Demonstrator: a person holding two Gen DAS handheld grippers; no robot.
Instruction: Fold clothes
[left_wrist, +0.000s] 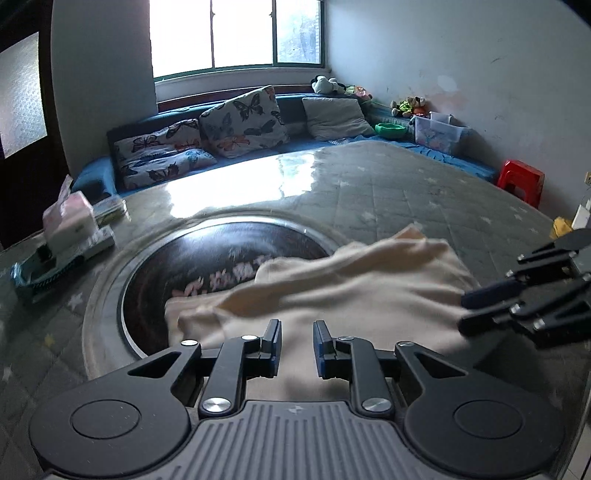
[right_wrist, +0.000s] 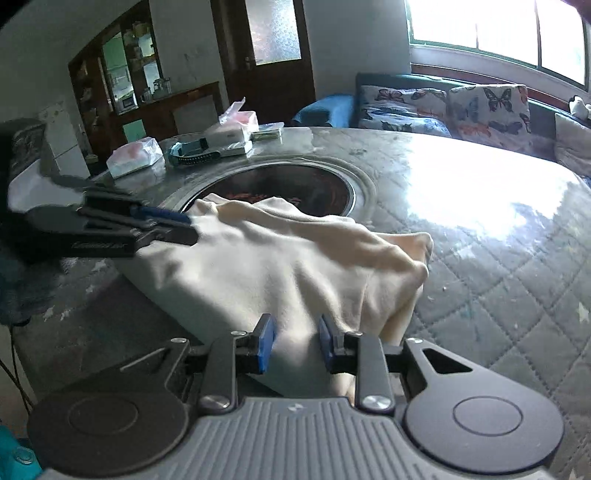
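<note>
The cream garment (right_wrist: 280, 266) drapes over the quilted table (right_wrist: 517, 295), covering the round cooktop's (right_wrist: 280, 184) six o'clock rim. Left gripper (left_wrist: 297, 345) and right gripper (right_wrist: 297, 345) each pinch its near hem, likely lifting both corners to fold it evenly.

Each gripper (left_wrist: 297, 338) (right_wrist: 297, 338) has black linkage arms, silver pivot screws, blue finger pads (right_wrist: 266, 343) and a ribbed grey body.

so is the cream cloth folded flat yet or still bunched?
Still bunched. The cream cloth lies rumpled in ridges and folds on the table, one edge draped over the dark round inset; no flat, squared fold shows.
</note>
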